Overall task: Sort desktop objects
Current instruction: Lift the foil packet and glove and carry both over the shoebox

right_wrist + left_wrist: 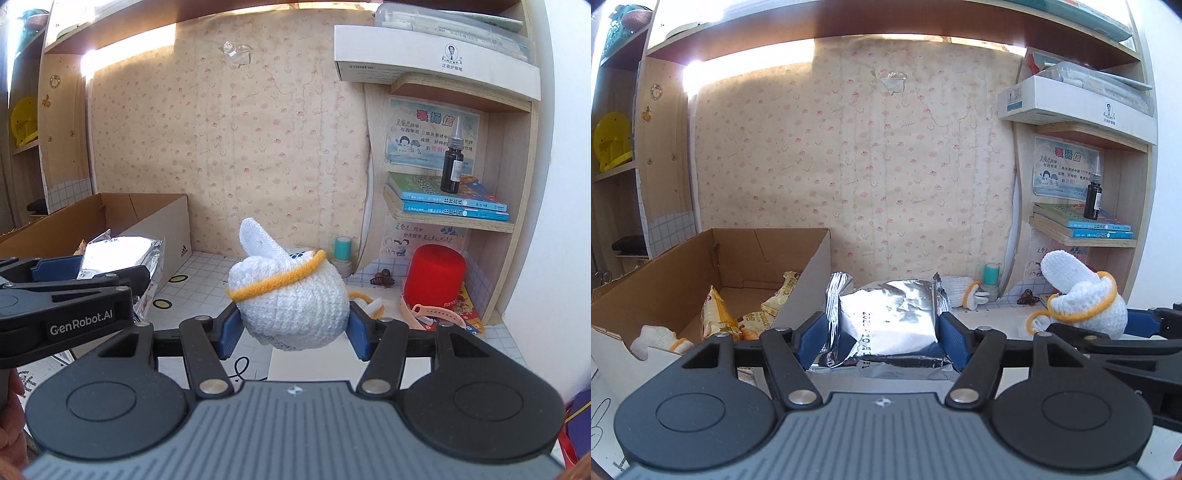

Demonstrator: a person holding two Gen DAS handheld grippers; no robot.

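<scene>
Silver foil packet [890, 325], crinkled and puffy with a printed date code along one edge, sits pinched between the blue pads of the left claw [882, 338], whose jaws have closed part-way onto its two sides. It is held up off the surface, just right of the open brown cardboard box [713, 266] at the surface's left edge. Inside that box lie yellow snack packets [720, 317] and a white knitted glove with an orange cuff [657, 338].

The right claw [293, 326] is likewise closed part-way, gripping a rolled white knitted glove bundle ringed by a yellow-orange band [291, 295]; one rounded glove end sticks upward from the bundle. It is also held clear of the white grid-patterned surface [207, 269].

Further out, toward the back edge of the surface, another white glove [964, 293] lies beside a teal-capped small cylinder [343, 251]. Near the right back corner stand a red cylindrical container [436, 277], a dark brown hair clip [382, 277] and a pale pink strap [432, 314]. On the right-hand shelf a dark dropper bottle [452, 166] stands upright on stacked blue books [443, 203].
</scene>
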